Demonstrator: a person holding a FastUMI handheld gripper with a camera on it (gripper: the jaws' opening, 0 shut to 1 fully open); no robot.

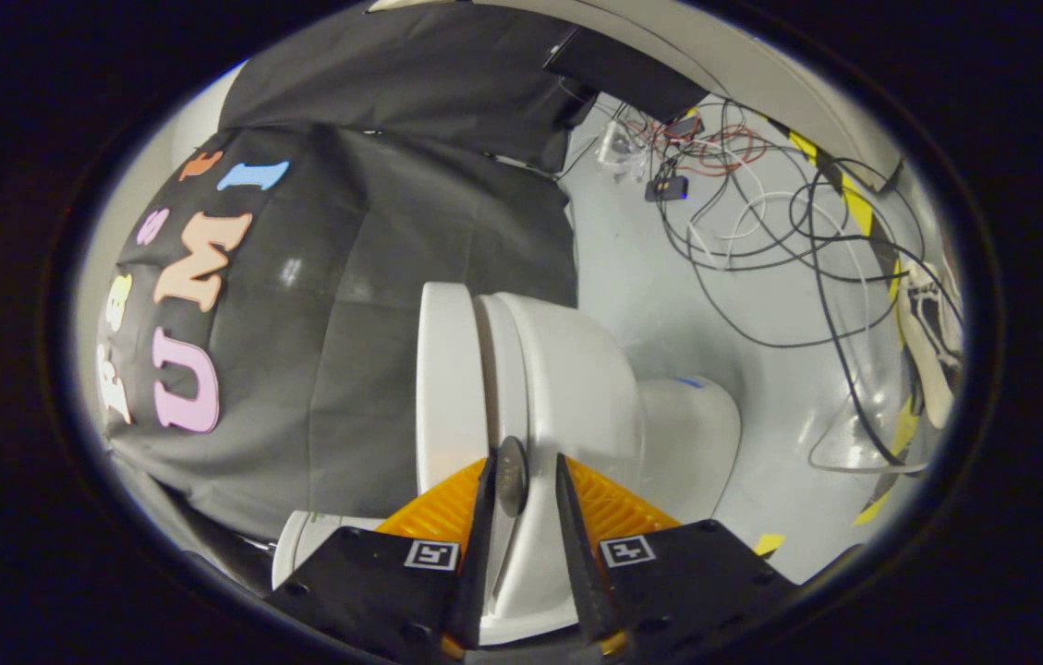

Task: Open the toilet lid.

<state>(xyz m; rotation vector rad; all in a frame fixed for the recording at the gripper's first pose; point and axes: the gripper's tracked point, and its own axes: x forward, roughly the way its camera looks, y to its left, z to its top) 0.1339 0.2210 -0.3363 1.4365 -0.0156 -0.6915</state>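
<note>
The white toilet (576,388) shows turned on its side in this view, with the floor to its right. Its lid (447,369) lies flat against the seat (501,369), on the side toward the black cloth. My gripper (526,471) is right at the toilet's front edge. Its fingers stand a narrow gap apart, with the seat's edge and the bowl's rim showing between them. The lid lies just outside the left finger (482,517). I cannot tell whether either finger touches the seat or rim.
Black cloth (373,305) hangs behind the toilet. Loose cables (761,212) and a small black box (666,188) lie on the grey floor (650,286) beyond the bowl. Yellow-black tape (854,199) marks the floor's edge. A white object (304,545) sits beside the left finger.
</note>
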